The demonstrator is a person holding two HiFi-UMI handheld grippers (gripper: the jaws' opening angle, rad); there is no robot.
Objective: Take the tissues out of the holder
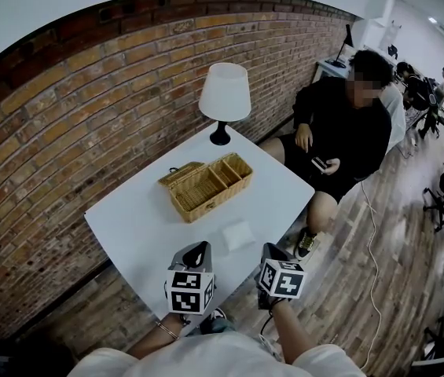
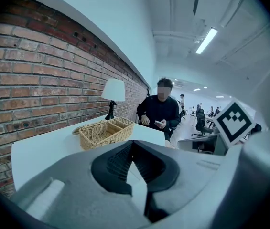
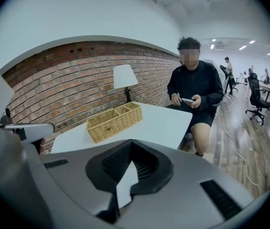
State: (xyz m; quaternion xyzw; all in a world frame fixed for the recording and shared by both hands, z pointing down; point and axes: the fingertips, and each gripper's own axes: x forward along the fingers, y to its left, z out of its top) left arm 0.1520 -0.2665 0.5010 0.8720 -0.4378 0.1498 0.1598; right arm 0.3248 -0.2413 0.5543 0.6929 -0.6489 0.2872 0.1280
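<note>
**Inspector:** Checking the tools first: the left tool (image 2: 133, 144) has its jaws closed tip to tip with nothing between them. The right tool (image 3: 131, 144) is likewise fully closed and empty. Both sit at the near edge of the surface (image 1: 151, 234), well short of the work.

**Clerk:** And the tissues?

**Inspector:** One white tissue (image 1: 237, 234) lies flat on the surface, between the tools and the holder (image 1: 214, 199), apart from both. The holder's compartments look empty from above, though their floors are not fully visible.

**Clerk:** What does the step in hand call for?

**Inspector:** In my judgement, confirming that the holder is cleared and reaching in for any sheet left. To do it well, open the jaws before reaching and come down over the rim rather than across it. Pinch only the tissue's top fold, then lift straight up so the light holder does not drag. Stay clear of the lamp (image 1: 225, 93) behind
</note>
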